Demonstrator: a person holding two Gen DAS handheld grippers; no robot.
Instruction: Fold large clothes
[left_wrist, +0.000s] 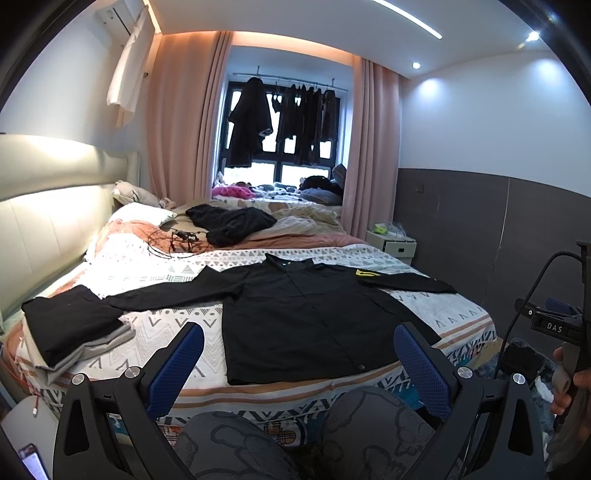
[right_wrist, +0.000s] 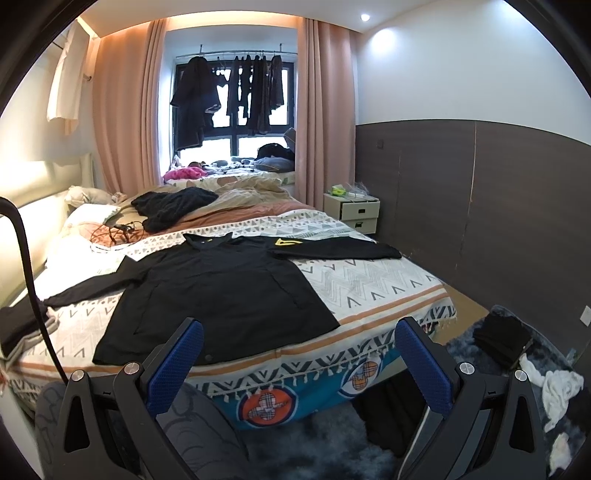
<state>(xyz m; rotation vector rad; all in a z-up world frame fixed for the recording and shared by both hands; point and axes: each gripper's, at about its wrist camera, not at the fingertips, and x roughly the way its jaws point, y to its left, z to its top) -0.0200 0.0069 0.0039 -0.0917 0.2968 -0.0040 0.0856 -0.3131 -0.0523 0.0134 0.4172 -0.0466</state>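
A large black long-sleeved shirt (left_wrist: 306, 314) with a yellow chest emblem lies flat on the patterned bedspread (left_wrist: 177, 325), sleeves spread to both sides, hem at the near bed edge. It also shows in the right wrist view (right_wrist: 221, 288). My left gripper (left_wrist: 299, 365) is open and empty, held back from the bed just short of the hem. My right gripper (right_wrist: 299, 365) is open and empty, off the bed's near right corner, right of the shirt's hem.
A stack of folded dark and grey clothes (left_wrist: 74, 328) sits at the bed's left. A black knit garment (left_wrist: 232, 221) and cables (left_wrist: 173, 240) lie farther back. A nightstand (right_wrist: 352, 212) stands right of the bed. Clothes lie on the floor (right_wrist: 517, 354).
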